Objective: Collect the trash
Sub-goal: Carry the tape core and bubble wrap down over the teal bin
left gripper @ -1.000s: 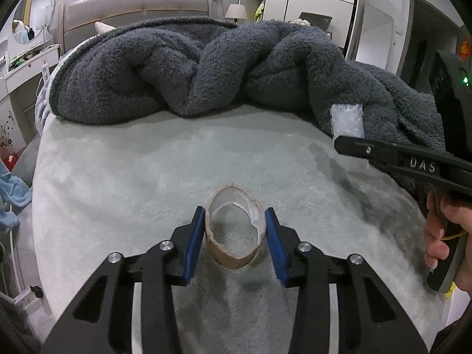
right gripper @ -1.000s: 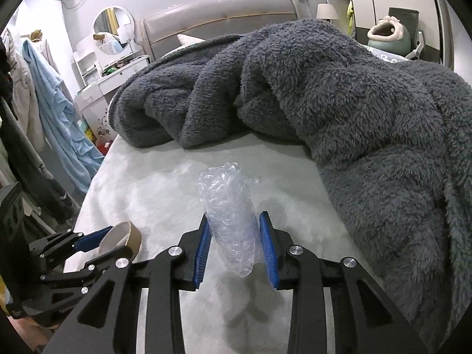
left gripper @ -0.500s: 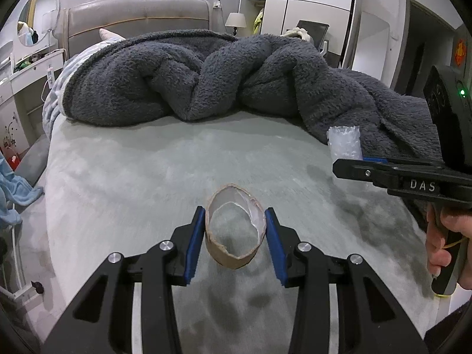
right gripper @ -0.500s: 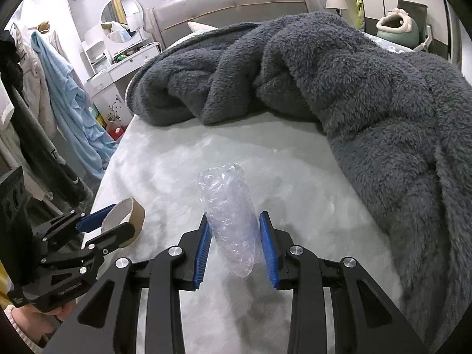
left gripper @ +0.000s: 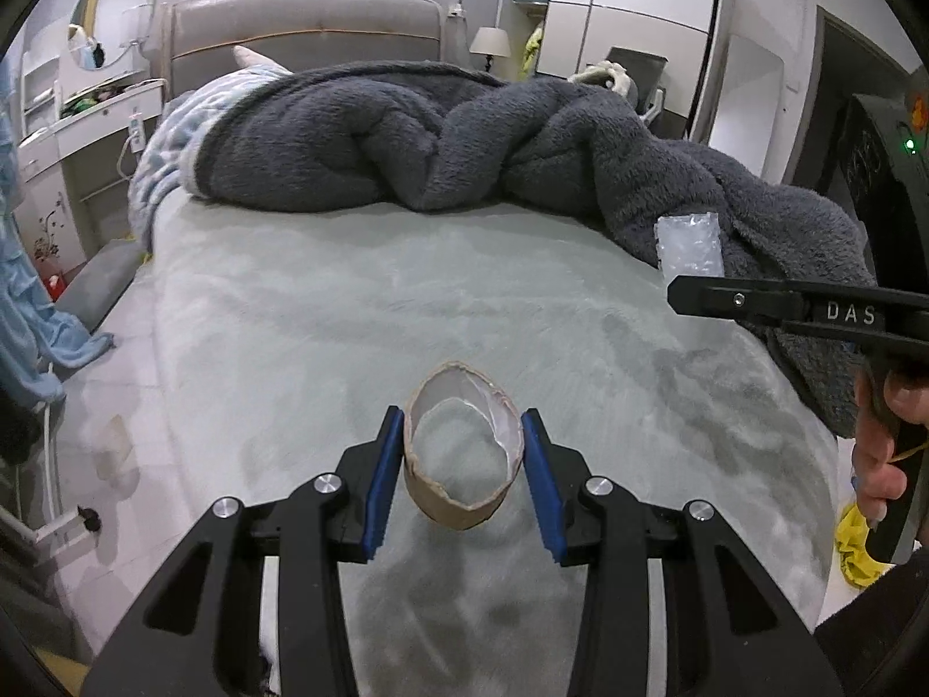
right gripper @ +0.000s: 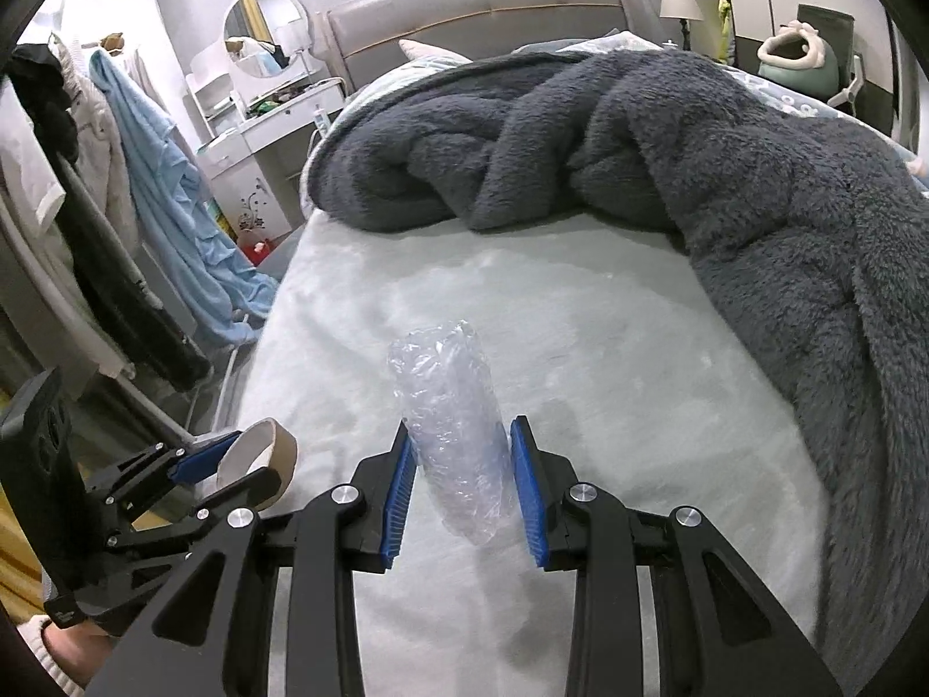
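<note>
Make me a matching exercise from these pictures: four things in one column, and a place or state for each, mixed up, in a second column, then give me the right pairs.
Things:
1. cardboard ring
2. plastic wrap
3. grey blanket
4. round mirror

Places or states:
A. bunched up across the far part of the bed
B. on the wall over the white dresser
C. pinched in the left gripper
D. pinched in the right gripper

Pairs: 1-C, 2-D, 3-A, 4-B

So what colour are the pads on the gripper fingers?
Blue pads on black fingers, shown best in the right wrist view.
</note>
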Demonstrator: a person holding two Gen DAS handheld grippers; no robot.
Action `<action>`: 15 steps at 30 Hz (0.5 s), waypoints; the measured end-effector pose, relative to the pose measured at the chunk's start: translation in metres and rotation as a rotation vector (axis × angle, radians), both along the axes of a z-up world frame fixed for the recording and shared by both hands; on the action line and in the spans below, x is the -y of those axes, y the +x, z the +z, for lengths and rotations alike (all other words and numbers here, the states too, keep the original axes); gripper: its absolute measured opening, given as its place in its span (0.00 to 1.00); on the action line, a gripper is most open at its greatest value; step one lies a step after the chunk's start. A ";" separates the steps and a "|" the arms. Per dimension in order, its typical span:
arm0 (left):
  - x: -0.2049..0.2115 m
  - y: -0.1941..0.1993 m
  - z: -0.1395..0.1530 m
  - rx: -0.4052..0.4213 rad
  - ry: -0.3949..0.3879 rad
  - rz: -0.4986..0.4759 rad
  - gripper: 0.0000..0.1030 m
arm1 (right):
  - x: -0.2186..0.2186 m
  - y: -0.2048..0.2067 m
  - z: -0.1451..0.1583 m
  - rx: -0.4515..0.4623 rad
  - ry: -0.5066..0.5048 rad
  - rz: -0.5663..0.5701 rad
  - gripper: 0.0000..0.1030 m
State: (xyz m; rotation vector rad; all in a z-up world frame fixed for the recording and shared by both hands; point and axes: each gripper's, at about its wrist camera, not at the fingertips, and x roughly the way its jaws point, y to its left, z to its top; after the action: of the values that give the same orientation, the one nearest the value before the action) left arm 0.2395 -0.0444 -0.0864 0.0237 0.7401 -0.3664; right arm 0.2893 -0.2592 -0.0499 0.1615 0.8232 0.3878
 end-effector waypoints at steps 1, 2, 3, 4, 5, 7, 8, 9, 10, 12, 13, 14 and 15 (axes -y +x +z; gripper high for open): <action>-0.005 -0.005 0.001 0.002 -0.002 0.009 0.42 | -0.003 -0.004 0.001 -0.002 0.009 0.001 0.32; -0.009 -0.009 0.002 0.003 -0.002 0.015 0.42 | -0.006 -0.008 0.002 -0.005 0.016 0.002 0.32; -0.014 -0.013 0.003 0.003 0.000 0.024 0.42 | -0.011 -0.012 0.004 -0.010 0.024 0.005 0.32; -0.017 -0.016 0.004 0.003 0.000 0.033 0.42 | -0.015 -0.016 0.005 -0.011 0.029 0.006 0.32; -0.023 -0.020 0.004 -0.001 -0.006 0.050 0.42 | -0.019 -0.020 0.007 -0.011 0.035 0.009 0.32; -0.029 -0.026 0.005 -0.005 -0.012 0.071 0.42 | -0.030 -0.029 0.011 -0.006 0.042 0.017 0.32; -0.032 -0.029 0.005 -0.006 -0.011 0.080 0.42 | -0.034 -0.033 0.012 -0.006 0.044 0.020 0.32; -0.034 -0.033 0.006 -0.006 -0.008 0.087 0.42 | -0.039 -0.037 0.013 -0.007 0.047 0.023 0.32; -0.037 -0.037 0.006 -0.007 -0.006 0.093 0.42 | -0.045 -0.043 0.013 -0.007 0.048 0.030 0.32; -0.043 -0.042 0.005 -0.011 0.002 0.102 0.42 | -0.056 -0.051 0.015 -0.005 0.040 0.042 0.32; -0.047 -0.045 0.005 -0.015 0.005 0.111 0.42 | -0.062 -0.054 0.017 -0.003 0.034 0.051 0.32; -0.052 -0.047 0.004 -0.018 0.007 0.118 0.42 | -0.066 -0.057 0.018 -0.001 0.031 0.057 0.32; -0.058 -0.050 0.002 -0.023 0.010 0.129 0.42 | -0.070 -0.060 0.018 0.001 0.030 0.062 0.32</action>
State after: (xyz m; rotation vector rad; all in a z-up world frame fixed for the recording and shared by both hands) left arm 0.1899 0.0135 -0.0839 -0.0191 0.7625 -0.2401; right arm 0.2293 -0.1888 -0.0316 0.1639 0.8231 0.4587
